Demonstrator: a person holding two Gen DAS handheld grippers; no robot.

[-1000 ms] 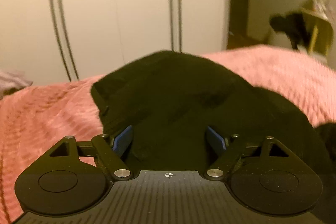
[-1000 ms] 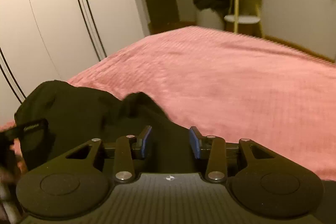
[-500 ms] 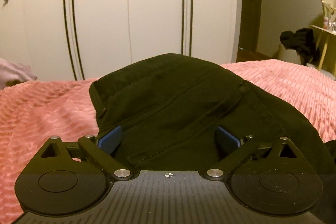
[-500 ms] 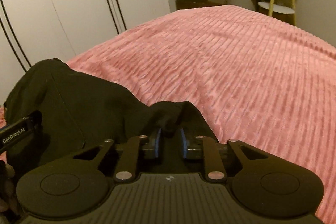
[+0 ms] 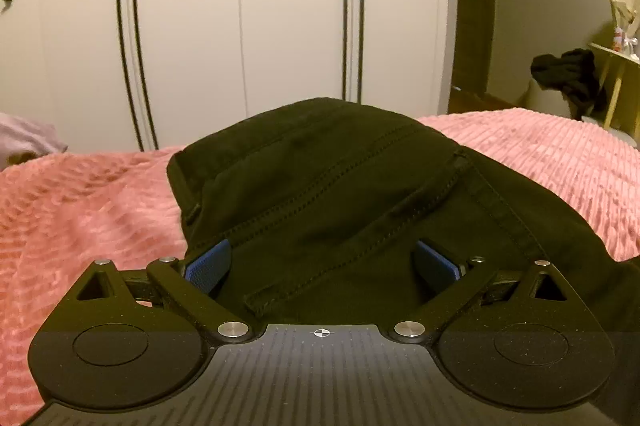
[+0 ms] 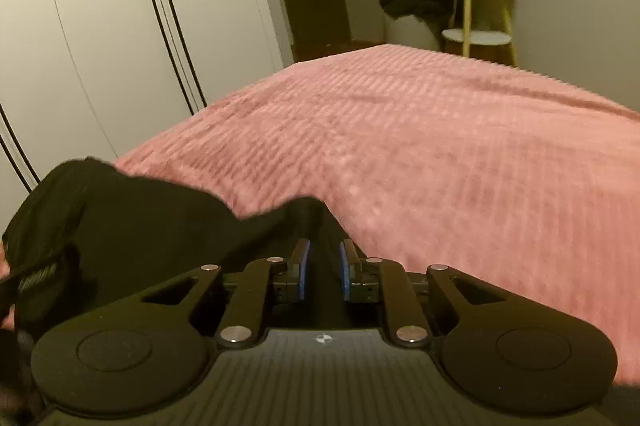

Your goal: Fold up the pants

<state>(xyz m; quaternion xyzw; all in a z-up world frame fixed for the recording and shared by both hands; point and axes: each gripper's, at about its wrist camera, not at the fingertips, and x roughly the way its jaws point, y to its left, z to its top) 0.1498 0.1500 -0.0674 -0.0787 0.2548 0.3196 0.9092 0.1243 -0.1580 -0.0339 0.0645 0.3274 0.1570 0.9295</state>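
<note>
Pants [image 5: 340, 194] are getting regripped: left gripper [image 5: 322, 264] has just spread wide, holding nothing; right gripper [image 6: 323, 266] is pinching near fabric.

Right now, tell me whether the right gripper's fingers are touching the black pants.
Touching. The right wrist view shows the right gripper closed on a fold of the black pants, its blue pads pressing the cloth.
</note>
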